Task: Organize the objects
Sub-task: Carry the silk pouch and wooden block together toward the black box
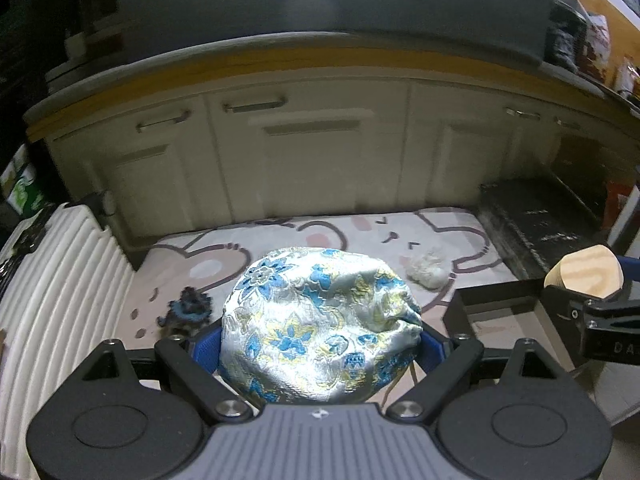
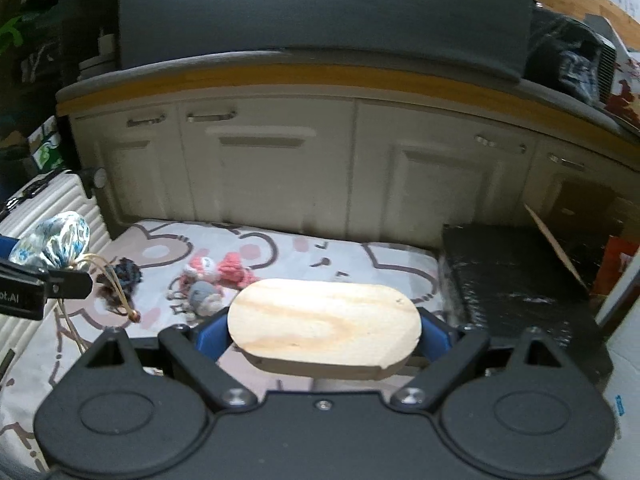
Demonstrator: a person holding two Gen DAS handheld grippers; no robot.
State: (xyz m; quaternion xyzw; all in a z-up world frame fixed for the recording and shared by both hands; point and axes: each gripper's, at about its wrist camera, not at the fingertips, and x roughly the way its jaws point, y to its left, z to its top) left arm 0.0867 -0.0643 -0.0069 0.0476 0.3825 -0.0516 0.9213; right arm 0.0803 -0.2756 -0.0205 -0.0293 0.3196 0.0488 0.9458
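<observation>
My left gripper (image 1: pixel 320 340) is shut on a white brocade pouch with blue and yellow flowers (image 1: pixel 320 320), held above a cartoon-print mat (image 1: pixel 340 232). The pouch also shows in the right wrist view (image 2: pixel 56 240), with a tan cord hanging from it. My right gripper (image 2: pixel 324 332) is shut on an oval pale wooden block (image 2: pixel 324 326); the block also shows at the right of the left wrist view (image 1: pixel 586 274). On the mat lie a dark blue knitted toy (image 1: pixel 188 308), a white fluffy ball (image 1: pixel 426 268) and red and grey knitted toys (image 2: pixel 216 276).
Cream cabinet doors (image 1: pixel 304 152) stand behind the mat under a yellow-edged counter. A white ribbed suitcase (image 1: pixel 52 292) lies on the left. A black box (image 2: pixel 516 276) sits on the right, and an open dark tray (image 1: pixel 500 312) lies beside my left gripper.
</observation>
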